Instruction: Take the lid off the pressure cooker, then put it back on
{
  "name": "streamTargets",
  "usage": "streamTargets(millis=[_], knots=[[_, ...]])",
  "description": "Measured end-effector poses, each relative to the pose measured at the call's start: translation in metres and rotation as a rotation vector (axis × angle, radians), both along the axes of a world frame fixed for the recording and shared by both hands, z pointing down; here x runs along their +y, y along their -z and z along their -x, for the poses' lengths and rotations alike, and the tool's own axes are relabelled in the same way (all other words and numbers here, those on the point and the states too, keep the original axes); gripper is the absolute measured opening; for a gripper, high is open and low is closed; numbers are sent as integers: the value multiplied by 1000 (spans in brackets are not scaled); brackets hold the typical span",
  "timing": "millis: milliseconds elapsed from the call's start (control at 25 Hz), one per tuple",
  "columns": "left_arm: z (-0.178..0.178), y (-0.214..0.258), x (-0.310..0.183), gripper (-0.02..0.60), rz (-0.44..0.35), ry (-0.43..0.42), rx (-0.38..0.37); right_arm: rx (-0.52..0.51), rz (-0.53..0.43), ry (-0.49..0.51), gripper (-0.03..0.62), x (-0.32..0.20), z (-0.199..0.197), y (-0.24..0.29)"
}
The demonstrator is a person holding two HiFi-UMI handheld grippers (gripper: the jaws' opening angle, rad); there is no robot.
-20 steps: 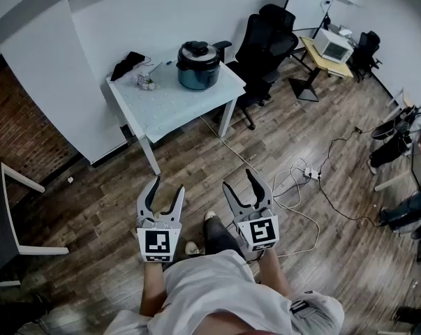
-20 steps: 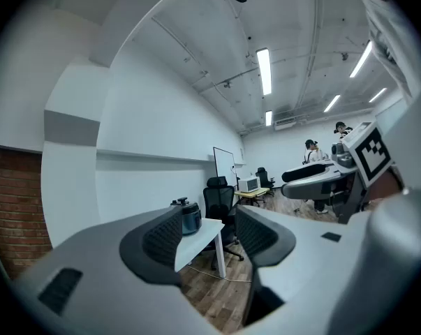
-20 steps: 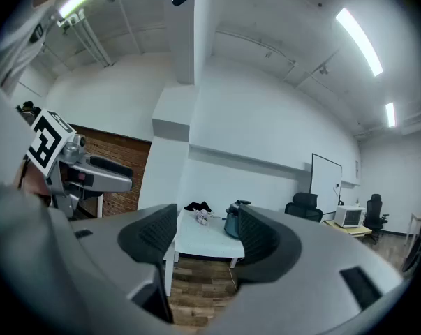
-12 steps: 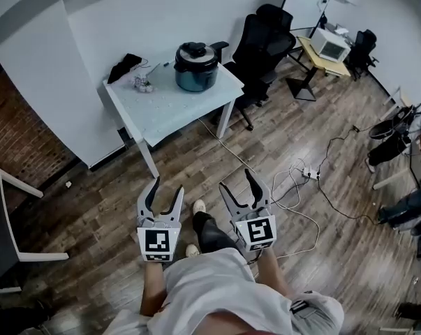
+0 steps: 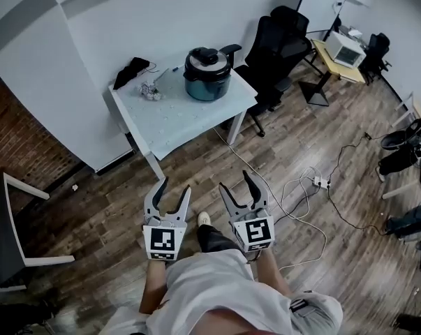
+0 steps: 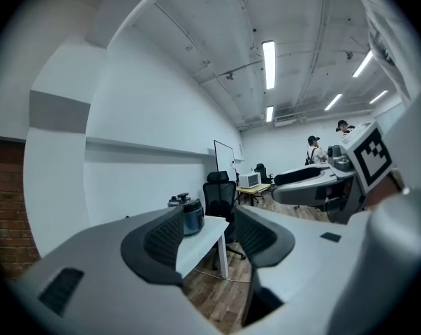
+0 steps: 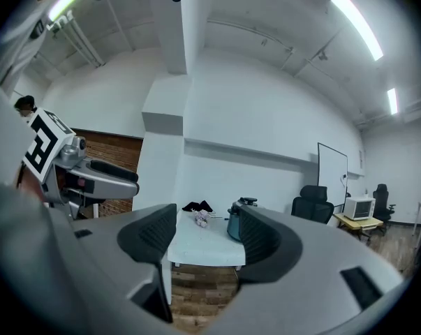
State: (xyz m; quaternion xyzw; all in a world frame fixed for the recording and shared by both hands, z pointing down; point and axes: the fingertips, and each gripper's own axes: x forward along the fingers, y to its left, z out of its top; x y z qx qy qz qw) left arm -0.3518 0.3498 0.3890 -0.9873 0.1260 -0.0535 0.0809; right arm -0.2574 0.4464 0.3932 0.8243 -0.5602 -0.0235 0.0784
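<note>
A teal pressure cooker with its black lid on stands on the white table, far ahead of me. In the left gripper view the pressure cooker shows small past the jaws; in the right gripper view the cooker is half hidden by the right finger. My left gripper and right gripper are held level over the wooden floor, side by side, both open and with nothing in them. Both are well short of the table.
A black cloth and a small bundle lie on the table's far side. Black office chairs stand right of the table. Cables and a power strip lie on the floor to my right. A desk with a microwave is at the back right.
I have moved forward toward the table; the table and cooker appear nearer and larger. Both grippers stay open and side by side.
</note>
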Motion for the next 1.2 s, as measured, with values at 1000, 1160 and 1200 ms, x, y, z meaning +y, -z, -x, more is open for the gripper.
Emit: streamTargets(millis=[1000, 1160, 1200], knots=[[-167, 16, -117, 229, 9, 28, -22, -7, 14, 39, 275, -116, -168, 17], [-186, 20, -126, 230, -3, 33, -22, -14, 7, 55, 272, -130, -186, 17], [-189, 21, -127, 230, -7, 36, -21, -13, 7, 60, 272, -132, -189, 18]])
